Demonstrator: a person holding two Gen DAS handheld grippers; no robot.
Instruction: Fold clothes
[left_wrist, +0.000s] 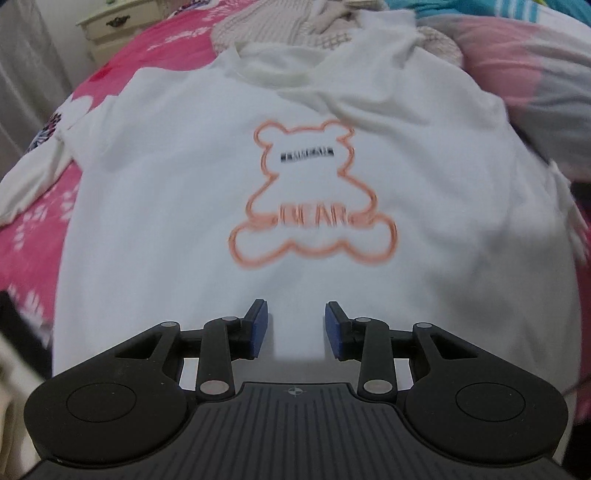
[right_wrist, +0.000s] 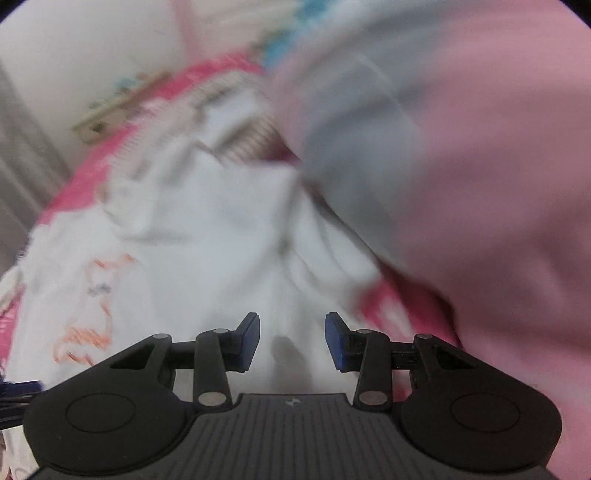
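Left hand-held gripper, lower centre of the left wrist view: jaws parted to a moderate gap, nothing between the blue pads, poised over the near hem region of the white T-shirt. Right hand-held gripper, lower centre of the right wrist view: jaws likewise apart and empty, above the shirt's side; this view is heavily blurred, so contact with the cloth cannot be told.

The shirt lies spread, print side up, on the bed's pink cover. Its long axis runs from the bottom of the frame to the top: hem nearest the camera, collar toward the upper centre, one sleeve out at the left. The bear outline stands upright in the frame. Other garments are heaped beyond the collar.

The body is flat and unfolded. A good fold, in my judgement, pinches a single edge cleanly, keeps the cloth taut, and lays creases parallel to this axis.
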